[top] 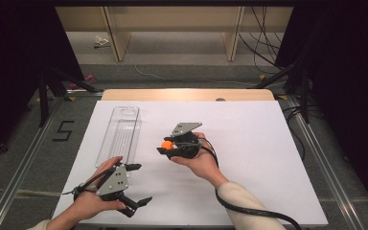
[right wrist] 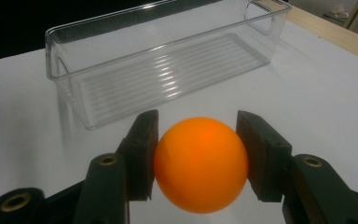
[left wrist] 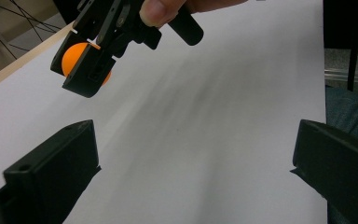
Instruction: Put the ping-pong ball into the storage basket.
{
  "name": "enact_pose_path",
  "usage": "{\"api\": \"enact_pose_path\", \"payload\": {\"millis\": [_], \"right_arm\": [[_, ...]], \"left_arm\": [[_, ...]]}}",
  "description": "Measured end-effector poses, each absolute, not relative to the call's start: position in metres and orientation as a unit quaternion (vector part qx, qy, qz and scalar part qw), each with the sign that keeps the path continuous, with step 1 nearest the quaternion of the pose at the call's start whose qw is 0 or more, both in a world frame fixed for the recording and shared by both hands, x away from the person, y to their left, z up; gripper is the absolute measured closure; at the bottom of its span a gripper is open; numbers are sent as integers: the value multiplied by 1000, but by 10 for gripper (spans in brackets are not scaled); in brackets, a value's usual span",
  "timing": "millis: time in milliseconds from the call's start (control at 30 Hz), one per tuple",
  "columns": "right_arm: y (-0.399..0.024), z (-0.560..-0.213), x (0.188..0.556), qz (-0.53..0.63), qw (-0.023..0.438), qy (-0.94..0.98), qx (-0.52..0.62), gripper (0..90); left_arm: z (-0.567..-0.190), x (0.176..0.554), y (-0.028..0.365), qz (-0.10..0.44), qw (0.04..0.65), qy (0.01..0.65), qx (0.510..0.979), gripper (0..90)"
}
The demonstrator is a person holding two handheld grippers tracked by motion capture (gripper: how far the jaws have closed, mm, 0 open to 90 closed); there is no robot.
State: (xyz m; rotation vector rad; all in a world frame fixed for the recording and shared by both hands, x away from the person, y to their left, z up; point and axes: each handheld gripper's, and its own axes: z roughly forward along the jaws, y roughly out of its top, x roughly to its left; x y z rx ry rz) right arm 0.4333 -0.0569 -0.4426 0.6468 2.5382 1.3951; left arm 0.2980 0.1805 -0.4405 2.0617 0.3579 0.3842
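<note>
left gripper [top: 133, 190] sits nearest the camera at about 7 o'clock on the white table [top: 249, 143], jaws spread wide with nothing between them, hand low and level near the front edge. next biggest is the clear plastic bin [top: 120, 134], long and empty, lying at 10 o'clock. the right gripper [top: 165, 146] is near the middle, just right of the bin and apart from it, palm under it, wrist rolled so the jaws point toward 9 o'clock at the bin. its 2 jaws are clamped on the orange ball [right wrist: 200, 163], one pad on each side at the widest part. i'd guess the ball's light, hollow, smooth and slippery, so a centred squeeze across the middle is the way to go.
</note>
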Motion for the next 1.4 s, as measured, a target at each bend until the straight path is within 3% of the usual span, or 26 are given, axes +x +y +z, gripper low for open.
{"api": "enact_pose_path", "payload": {"millis": [1400], "right_arm": [[-46,-438,439,476,87,849,214,514]], "left_arm": [[-441,298,180,156,484,146,848,0]]}}
